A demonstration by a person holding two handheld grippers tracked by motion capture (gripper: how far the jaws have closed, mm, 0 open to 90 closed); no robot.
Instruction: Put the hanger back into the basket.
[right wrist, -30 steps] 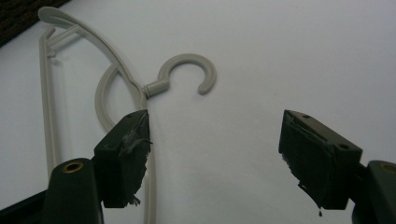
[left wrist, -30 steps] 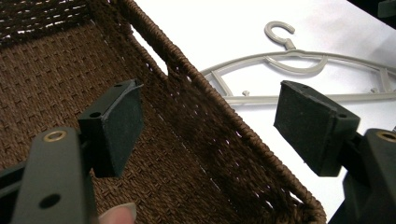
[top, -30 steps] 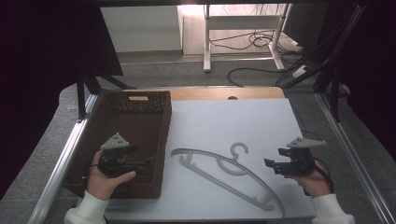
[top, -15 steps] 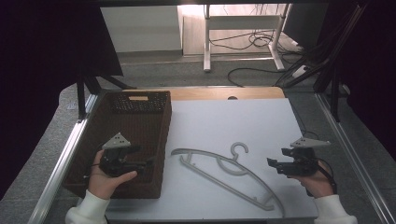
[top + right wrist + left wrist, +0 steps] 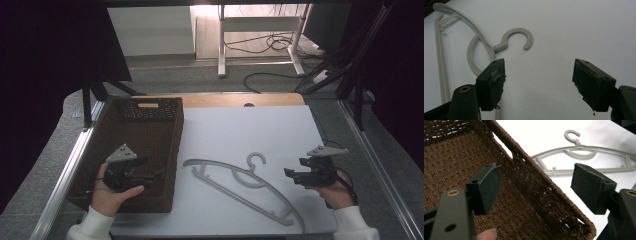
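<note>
Plastic hanger (image 5: 240, 182) lies flat, so our wide-open, empty right hand-held gripper (image 5: 290, 173) may slip off it.

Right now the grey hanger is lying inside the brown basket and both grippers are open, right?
Not quite. The grey hanger lies on the white table beside the brown basket, not inside it, as the high view shows. Both the left gripper and the right gripper are open.

basket wall (image 5: 174, 145) blocks left, hanger (image 5: 240, 187) reachable
</note>
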